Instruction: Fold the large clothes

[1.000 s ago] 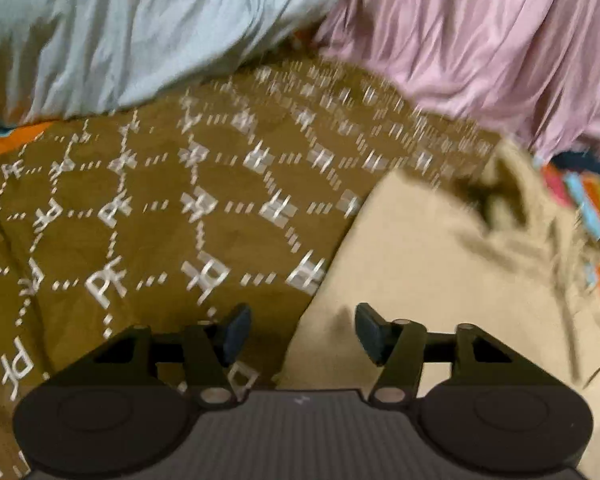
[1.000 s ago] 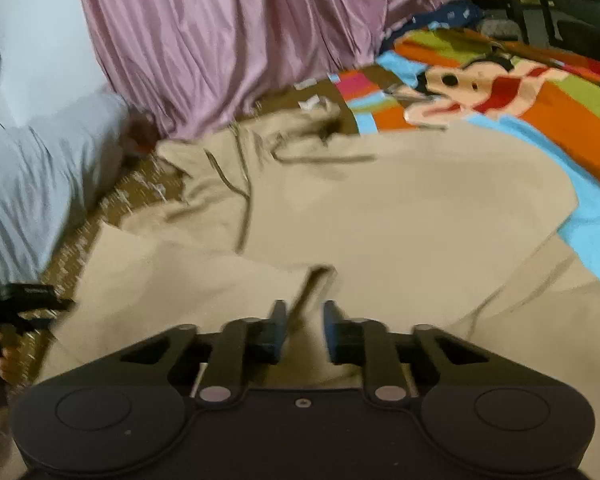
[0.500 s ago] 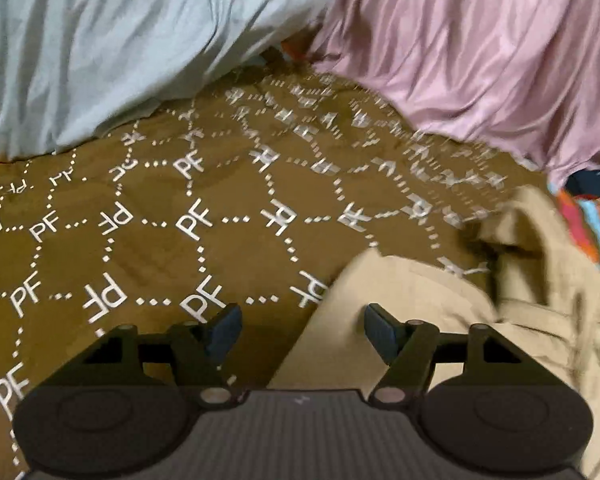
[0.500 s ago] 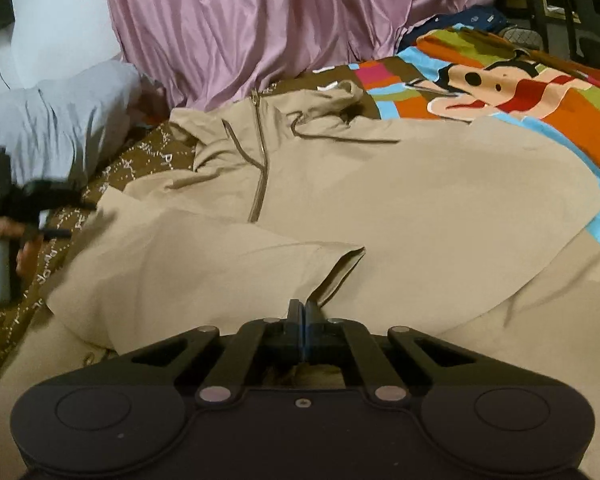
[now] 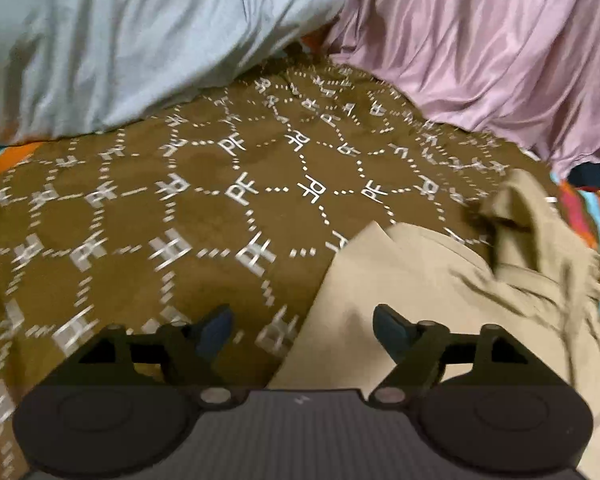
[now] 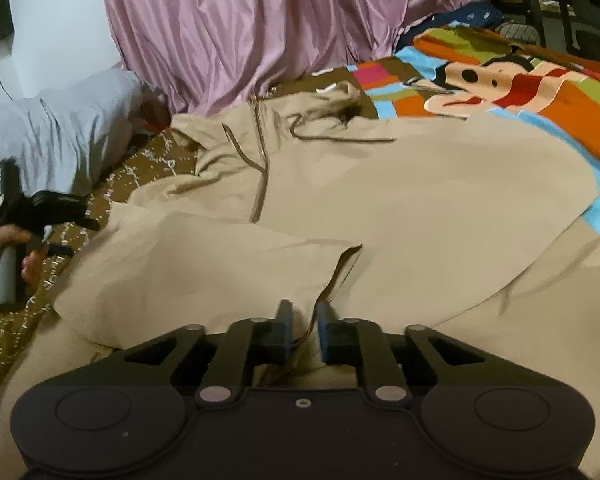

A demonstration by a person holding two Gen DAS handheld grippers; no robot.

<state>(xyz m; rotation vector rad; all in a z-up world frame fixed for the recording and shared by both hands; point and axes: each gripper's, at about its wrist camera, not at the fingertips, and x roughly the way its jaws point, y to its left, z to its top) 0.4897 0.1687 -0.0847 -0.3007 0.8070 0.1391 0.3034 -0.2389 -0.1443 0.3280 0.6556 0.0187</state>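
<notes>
A tan hooded zip jacket (image 6: 420, 200) lies spread front-up on the bed, with its left sleeve (image 6: 204, 264) folded across the body. My right gripper (image 6: 305, 322) hovers low over the sleeve's cuff. Its jaws are opening, and the cuff edge runs loose between them without being pressed. My left gripper (image 5: 302, 322) stands wide and is still opening above the jacket's left edge (image 5: 420, 300) and the brown blanket, gripping nothing. The right wrist view shows that left gripper (image 6: 78, 237) at the far left, held by a hand (image 6: 4, 248).
A brown blanket (image 5: 180, 220) with a white PF pattern covers the bed left of the jacket. A grey pillow (image 5: 140, 32) and a pink curtain (image 5: 480, 40) bound the far side. A bright cartoon sheet (image 6: 500, 80) lies right of the jacket, with dark furniture (image 6: 560, 0) behind it.
The right gripper's jaws were pressed together half a second ago and now stand slightly apart. The left gripper's jaws have spread wider, and it has drawn back a little from the pillow.
</notes>
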